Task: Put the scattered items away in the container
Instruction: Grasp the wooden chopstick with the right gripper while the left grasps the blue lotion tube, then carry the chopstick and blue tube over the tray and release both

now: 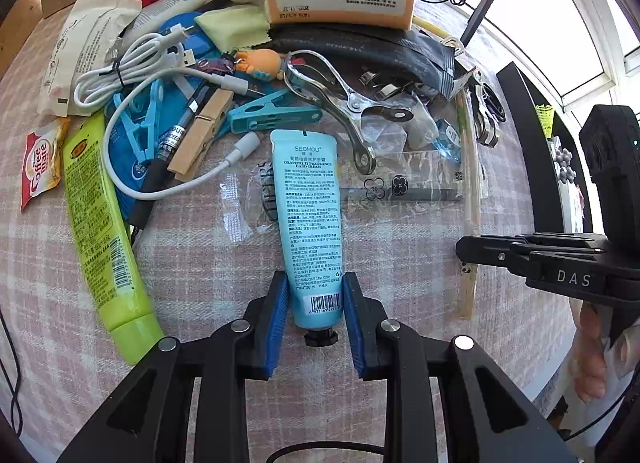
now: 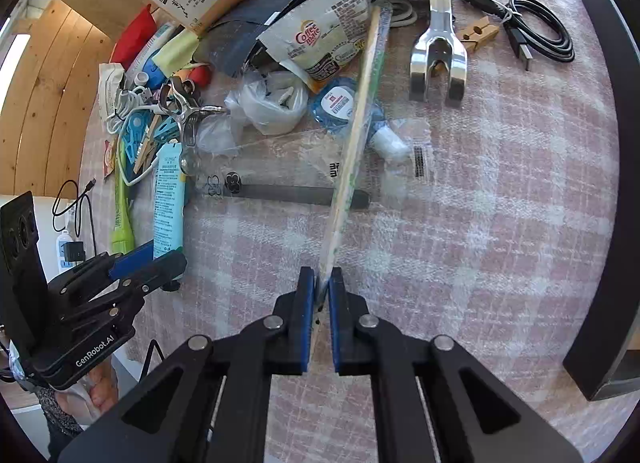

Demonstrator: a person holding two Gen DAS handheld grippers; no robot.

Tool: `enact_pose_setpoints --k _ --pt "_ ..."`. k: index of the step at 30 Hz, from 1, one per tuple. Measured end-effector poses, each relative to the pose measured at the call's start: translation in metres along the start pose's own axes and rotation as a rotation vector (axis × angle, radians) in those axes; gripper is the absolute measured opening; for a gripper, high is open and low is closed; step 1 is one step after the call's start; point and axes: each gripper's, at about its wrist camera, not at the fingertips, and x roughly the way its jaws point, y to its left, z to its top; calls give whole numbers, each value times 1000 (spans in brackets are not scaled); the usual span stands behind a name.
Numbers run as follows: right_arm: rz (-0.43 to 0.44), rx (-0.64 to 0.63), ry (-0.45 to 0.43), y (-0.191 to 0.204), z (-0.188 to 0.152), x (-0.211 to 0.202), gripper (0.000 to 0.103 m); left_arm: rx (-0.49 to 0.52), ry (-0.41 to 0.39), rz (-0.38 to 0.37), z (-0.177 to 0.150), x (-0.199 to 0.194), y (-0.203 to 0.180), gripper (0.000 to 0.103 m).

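**Two grips to settle before lifting**

Both of my grippers point steeply down at the checked cloth (image 1: pixel 192 247). My left gripper (image 1: pixel 316 295) is narrowed around the cap end of the blue hand cream tube (image 1: pixel 308 215), pads at its sides or just touching; I cannot tell whether they press yet. I should squeeze until the tube stops slipping, no harder. My right gripper (image 2: pixel 320 287) is pinched on the near end of the wrapped chopsticks (image 2: pixel 356 135), which reach ahead into the pile. Held so far back, they will likely droop, so I should lift slowly. No container shows clearly ahead of either gripper.
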Motion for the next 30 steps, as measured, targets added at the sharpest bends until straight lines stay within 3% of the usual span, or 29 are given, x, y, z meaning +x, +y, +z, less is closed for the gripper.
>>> enact_pose_setpoints --k 9,17,24,30 --pt "44 -13 -64 -13 -26 -41 6 -10 -65 -30 -14 -42 7 25" --pt "48 9 -125 -29 -21 -71 5 15 -116 -26 -1 -61 -8 25" --pt "25 57 -185 -49 -22 -91 5 77 -133 -40 14 -60 -45 25" --pt "-44 125 -251 -90 -30 -122 5 163 -140 -60 36 -56 -91 25"
